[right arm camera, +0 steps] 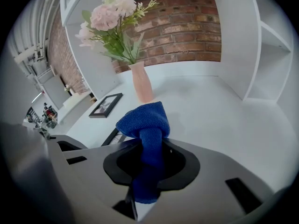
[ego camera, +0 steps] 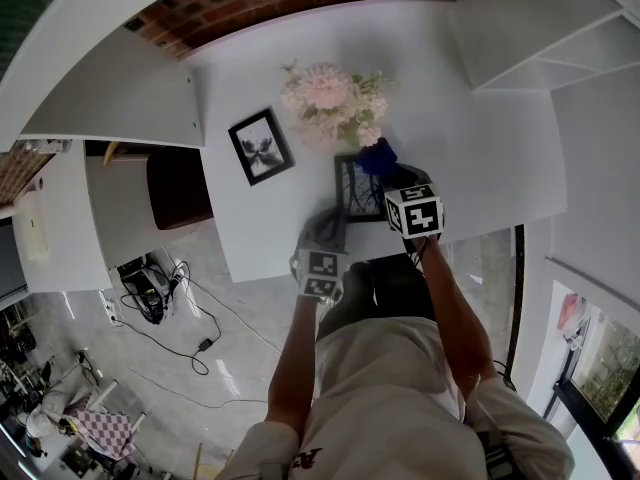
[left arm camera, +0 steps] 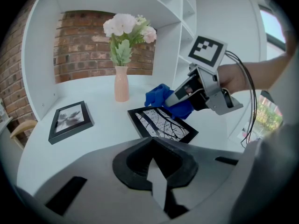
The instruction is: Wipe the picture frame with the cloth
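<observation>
Right hand-held gripper (right arm camera: 145, 171) clamps a fuzzy blue cloth (right arm camera: 142, 120) at the black rectangular picture frame (left arm camera: 162, 125), near the pink vase (left arm camera: 121, 84). Left hand-held gripper (left arm camera: 156, 181) has its jaws together, empty.

Bright, even daylight fills the room, and the white tabletop (ego camera: 300, 78) nearly washes out. Shadows are soft. All three views bow strongly at their edges; both gripper views darken into black corners.

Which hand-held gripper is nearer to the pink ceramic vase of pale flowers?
Right. The right hand-held gripper, clamping a blue cloth, sits close before the pink vase; the left hand-held gripper is farther back.
</observation>
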Tool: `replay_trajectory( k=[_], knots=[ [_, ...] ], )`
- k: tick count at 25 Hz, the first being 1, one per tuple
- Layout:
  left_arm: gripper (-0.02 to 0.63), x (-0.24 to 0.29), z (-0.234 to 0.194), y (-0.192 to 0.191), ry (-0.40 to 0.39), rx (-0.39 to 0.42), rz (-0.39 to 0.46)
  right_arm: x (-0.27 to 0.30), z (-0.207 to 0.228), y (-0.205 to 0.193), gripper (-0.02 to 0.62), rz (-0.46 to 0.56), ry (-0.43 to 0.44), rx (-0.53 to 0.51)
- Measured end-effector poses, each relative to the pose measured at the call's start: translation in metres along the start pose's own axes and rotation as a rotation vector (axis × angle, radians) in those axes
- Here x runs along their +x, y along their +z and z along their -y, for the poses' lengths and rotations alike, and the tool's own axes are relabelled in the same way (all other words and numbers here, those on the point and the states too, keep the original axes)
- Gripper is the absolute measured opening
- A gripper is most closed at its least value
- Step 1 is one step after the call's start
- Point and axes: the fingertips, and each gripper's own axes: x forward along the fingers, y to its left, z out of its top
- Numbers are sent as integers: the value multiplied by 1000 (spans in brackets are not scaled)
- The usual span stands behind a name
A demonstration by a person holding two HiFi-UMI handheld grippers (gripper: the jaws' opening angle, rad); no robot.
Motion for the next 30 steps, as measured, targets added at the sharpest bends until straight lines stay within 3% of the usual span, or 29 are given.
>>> replay_trajectory(
  k=[14,24,30],
  knots=[
    [-3,1,-2,-1,-17,-58,6,-30,27,-6,77,36,-67,-51],
    [-3,-7,-6,17,-12,-102,50,-62,17,5,77,143,-50,-120],
    [-3,-30,-4,46,-15,-104,119,-91,-6,16,75,214,17,-135]
  ],
)
